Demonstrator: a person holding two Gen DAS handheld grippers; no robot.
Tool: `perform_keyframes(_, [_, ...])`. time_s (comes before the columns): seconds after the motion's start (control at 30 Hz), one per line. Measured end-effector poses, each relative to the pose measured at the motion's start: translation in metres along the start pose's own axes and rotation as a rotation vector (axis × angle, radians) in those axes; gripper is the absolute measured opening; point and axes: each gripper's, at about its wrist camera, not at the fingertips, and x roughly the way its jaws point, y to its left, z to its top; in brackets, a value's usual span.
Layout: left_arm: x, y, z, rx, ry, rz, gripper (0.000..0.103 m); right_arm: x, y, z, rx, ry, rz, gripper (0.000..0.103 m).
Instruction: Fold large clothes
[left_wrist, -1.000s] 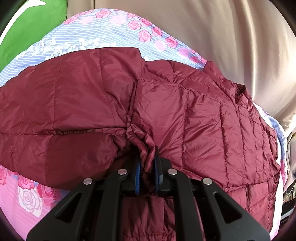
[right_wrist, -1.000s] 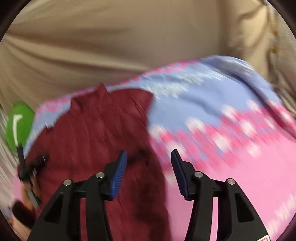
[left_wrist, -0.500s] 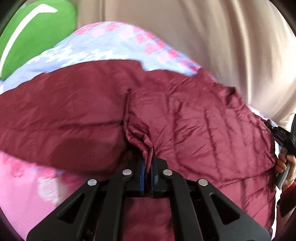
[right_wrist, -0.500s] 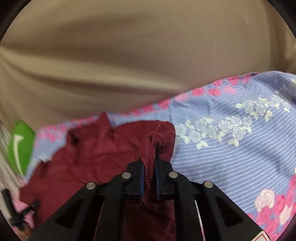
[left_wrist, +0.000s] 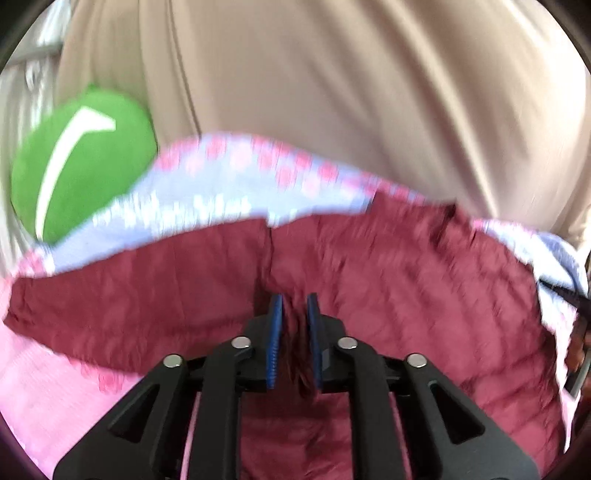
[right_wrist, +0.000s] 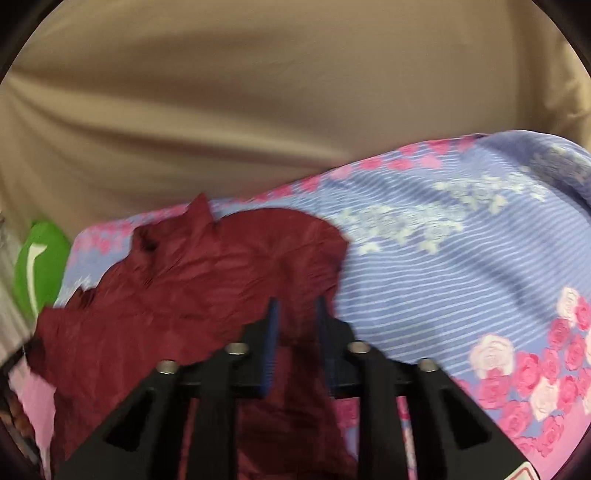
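A dark red quilted down jacket (left_wrist: 388, 288) lies spread on a bed with a floral blue and pink sheet (left_wrist: 221, 192). My left gripper (left_wrist: 294, 306) sits low over the jacket's middle seam, jaws slightly apart, with a fold of red fabric between the blue pads. In the right wrist view the jacket (right_wrist: 207, 280) lies left of centre on the sheet (right_wrist: 461, 266). My right gripper (right_wrist: 297, 306) is at the jacket's right edge, jaws a little apart, red fabric between them. Both views are blurred.
A beige curtain (left_wrist: 351, 92) hangs behind the bed, also in the right wrist view (right_wrist: 258, 92). A green cushion (left_wrist: 81, 162) lies at the bed's far left corner. The other hand and gripper show at the right edge (left_wrist: 576, 332).
Both grippers were shut tight on jacket folds half a second ago; now both jaws have parted slightly. Both cameras have tilted up, showing more curtain.
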Motion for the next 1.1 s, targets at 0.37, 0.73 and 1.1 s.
perform_keyframes(0.37, [0.126, -0.022, -0.023, -0.036, 0.264, -0.043, 0.013, 0.052, 0.001, -0.002, -0.012, 0.049, -0.060, 0.000])
perform_keyframes(0.73, [0.121, -0.022, -0.029, -0.042, 0.231, -0.102, 0.013, 0.059, 0.015, 0.006, -0.050, 0.041, -0.199, 0.000])
perform_keyframes(1.1, [0.125, -0.017, -0.030, -0.066, 0.242, -0.131, 0.013, 0.016, 0.038, -0.056, -0.185, 0.117, -0.229, 0.000])
